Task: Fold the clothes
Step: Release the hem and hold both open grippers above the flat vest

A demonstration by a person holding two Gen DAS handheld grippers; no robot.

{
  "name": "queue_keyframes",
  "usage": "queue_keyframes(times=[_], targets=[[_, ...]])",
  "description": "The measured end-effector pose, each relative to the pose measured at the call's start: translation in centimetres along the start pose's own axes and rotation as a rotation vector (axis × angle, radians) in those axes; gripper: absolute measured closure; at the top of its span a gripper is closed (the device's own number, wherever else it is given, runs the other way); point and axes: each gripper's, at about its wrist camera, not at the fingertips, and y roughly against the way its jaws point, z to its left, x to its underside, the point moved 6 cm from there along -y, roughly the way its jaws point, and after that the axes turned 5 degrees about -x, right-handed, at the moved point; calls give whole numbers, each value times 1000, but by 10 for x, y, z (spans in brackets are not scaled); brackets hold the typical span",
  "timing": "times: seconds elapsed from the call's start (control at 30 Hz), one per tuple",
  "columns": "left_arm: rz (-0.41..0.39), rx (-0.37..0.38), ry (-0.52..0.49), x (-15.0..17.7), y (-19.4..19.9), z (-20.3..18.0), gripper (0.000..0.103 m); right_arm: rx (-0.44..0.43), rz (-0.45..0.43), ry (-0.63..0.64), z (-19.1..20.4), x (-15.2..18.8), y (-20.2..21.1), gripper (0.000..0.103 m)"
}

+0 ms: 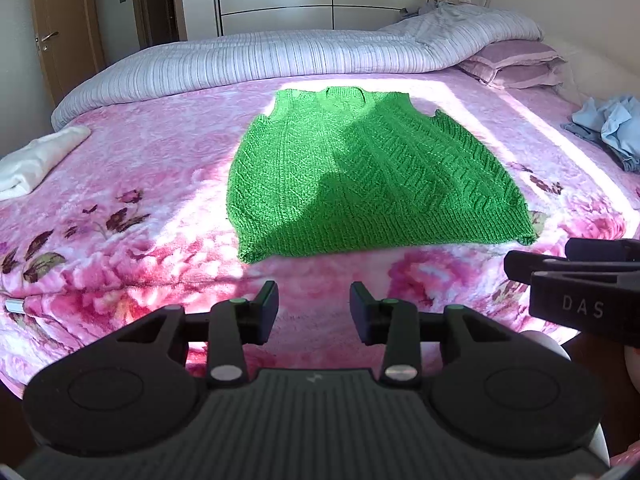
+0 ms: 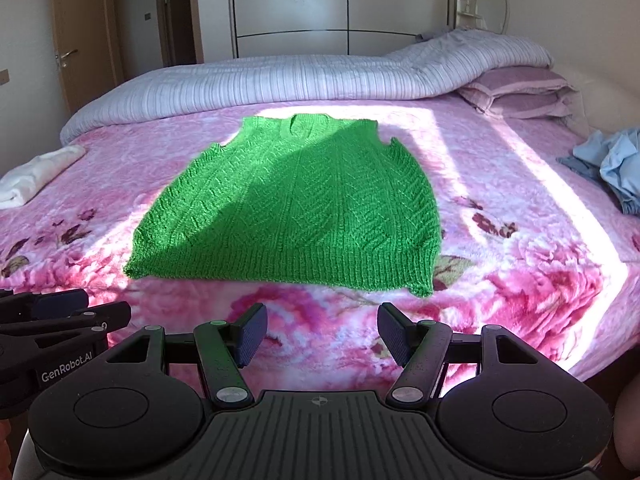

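Note:
A green knitted sleeveless vest lies flat on the pink floral blanket, neck away from me, hem toward me; it also shows in the right wrist view. My left gripper is open and empty, hovering over the blanket just short of the hem's left part. My right gripper is open and empty, just short of the hem's right part. Each gripper shows at the edge of the other's view: the right gripper, the left gripper.
A folded white cloth lies at the bed's left edge. A crumpled light blue garment lies at the right. A striped duvet and pink pillows lie at the far side. A wardrobe and door stand behind.

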Motion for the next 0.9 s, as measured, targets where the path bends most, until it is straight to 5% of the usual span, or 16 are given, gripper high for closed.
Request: queue_keyframes(times=[0.47, 0.9], targets=[[55, 10, -19, 2, -26, -8, 68, -7, 34, 4, -2, 3, -21, 38], [92, 32, 21, -18, -88, 17, 68, -28, 126, -21, -27, -4, -88, 38]])
